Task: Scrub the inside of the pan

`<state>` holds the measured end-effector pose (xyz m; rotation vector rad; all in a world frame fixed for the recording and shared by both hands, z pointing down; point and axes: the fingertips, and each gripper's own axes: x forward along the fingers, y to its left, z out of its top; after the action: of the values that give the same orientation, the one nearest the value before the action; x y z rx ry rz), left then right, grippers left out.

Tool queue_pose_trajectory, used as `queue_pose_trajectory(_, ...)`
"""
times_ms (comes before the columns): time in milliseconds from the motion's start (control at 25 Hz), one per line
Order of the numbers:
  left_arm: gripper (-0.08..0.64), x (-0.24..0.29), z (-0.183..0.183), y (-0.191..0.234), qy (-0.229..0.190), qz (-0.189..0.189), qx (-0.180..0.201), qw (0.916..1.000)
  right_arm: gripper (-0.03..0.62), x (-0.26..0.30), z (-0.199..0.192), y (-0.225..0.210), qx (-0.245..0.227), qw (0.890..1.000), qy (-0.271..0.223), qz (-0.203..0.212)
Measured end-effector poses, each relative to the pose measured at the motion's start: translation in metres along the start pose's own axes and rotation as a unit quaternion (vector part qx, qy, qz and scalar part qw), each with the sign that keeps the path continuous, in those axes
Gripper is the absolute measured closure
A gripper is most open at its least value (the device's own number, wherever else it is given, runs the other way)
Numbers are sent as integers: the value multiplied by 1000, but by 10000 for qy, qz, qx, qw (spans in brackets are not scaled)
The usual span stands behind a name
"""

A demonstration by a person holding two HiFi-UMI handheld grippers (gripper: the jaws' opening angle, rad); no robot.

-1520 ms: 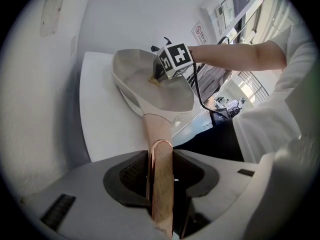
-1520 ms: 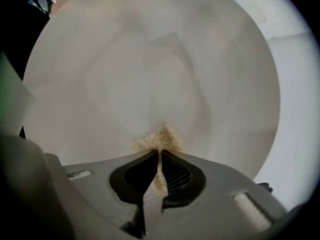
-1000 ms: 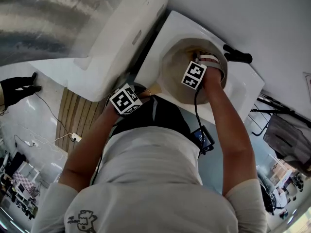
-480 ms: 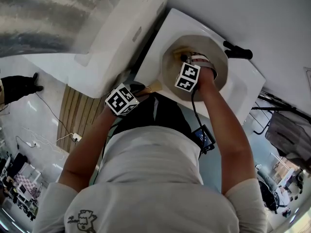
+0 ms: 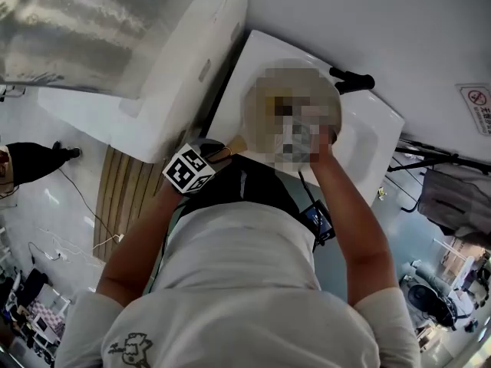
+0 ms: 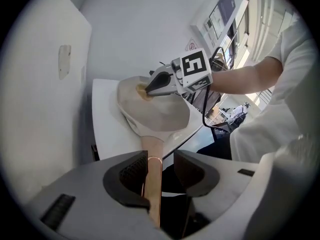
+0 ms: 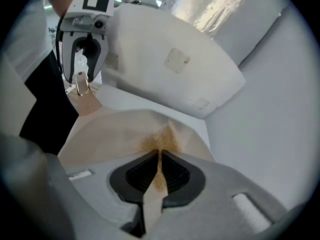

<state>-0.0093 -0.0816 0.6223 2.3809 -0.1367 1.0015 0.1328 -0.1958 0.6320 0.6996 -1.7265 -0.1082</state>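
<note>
Inside pan (image 7: 115,134), counter (image 6: 107,119) edge | right gripper (image 7: 159,156) clamped on scouring pad (image 7: 156,181) | left gripper (image 6: 160,160) gripping handle (image 6: 152,184) | advice: press firmly, small circles, brace handle

silvery hood (image 5: 84,21) at ten o'clock, black knob (image 5: 353,80) at two, wall sign (image 5: 477,98) farther out, slatted mat (image 5: 123,194) at nine.

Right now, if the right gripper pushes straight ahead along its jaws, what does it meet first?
The pan's inner wall. The right gripper is shut on a scrub pad whose tip seems to touch it, though depth is unclear.
</note>
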Motion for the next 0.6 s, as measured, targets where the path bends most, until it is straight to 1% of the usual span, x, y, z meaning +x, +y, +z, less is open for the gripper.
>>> queue_pose_trajectory(160,400,-8,22,-14,-174,36,195,9997,566,-42,-4,-5,639,9975,-215,-232)
queue_pose_trajectory(320,400,-14,42,-19,-236,70,337,9991,566,-63,-11,-2,1231,9911,-286,-430)
queue_pose_trajectory(480,400,-18,60,-25,-307,64,520,9982,566,-76,-14,-3,1501,9865,-360,-543)
queue_pose_trajectory(600,400,-26,76,-30,-471,62,597,9971,566,-95,-12,-10,1867,9784,-565,-683)
